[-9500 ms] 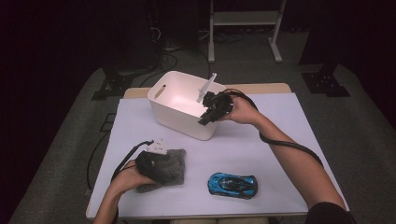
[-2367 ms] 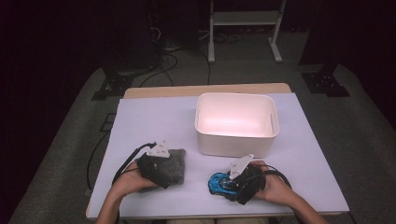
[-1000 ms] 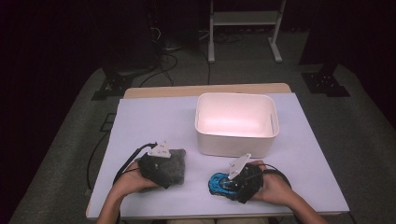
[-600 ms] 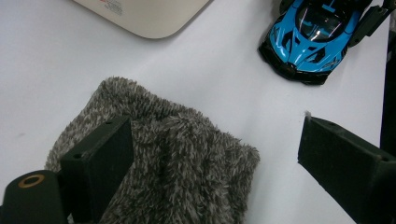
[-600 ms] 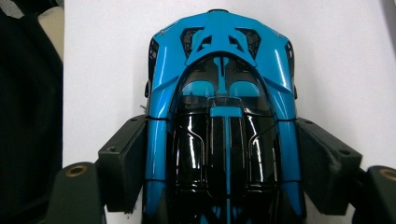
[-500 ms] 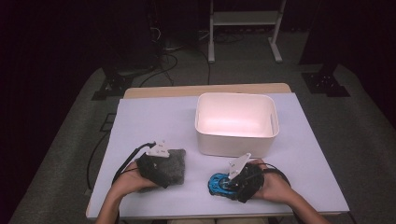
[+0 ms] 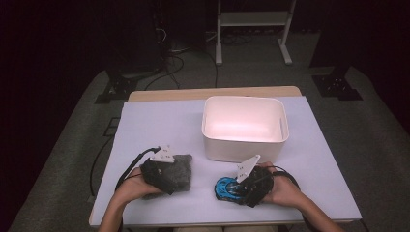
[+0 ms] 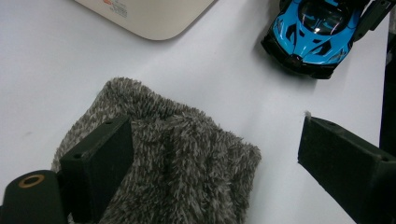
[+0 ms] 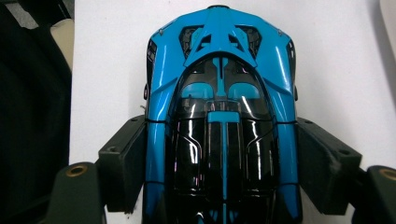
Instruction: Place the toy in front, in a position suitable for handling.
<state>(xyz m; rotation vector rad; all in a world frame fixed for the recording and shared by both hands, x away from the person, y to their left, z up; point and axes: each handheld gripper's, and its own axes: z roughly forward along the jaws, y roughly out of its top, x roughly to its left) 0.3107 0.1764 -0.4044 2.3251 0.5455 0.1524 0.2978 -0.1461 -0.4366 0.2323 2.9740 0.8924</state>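
White table [image 7: 164,125]: your right gripper [image 7: 241,186] stays clamped on the blue car [image 9: 222,116], unlifted; left gripper [image 7: 162,176] gapes over the grey pouch [image 8: 177,163].

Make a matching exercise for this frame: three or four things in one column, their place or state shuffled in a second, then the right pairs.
Things:
1. toy car
2. furry pouch
3. white bin
4. left gripper

Places or states:
A. open, one jaw over grey fur
B. far side of the table, empty
C. blue and black, between the right gripper's jaws
D. grey, flat on the table under the left gripper

Pairs: 1-C, 2-D, 3-B, 4-A
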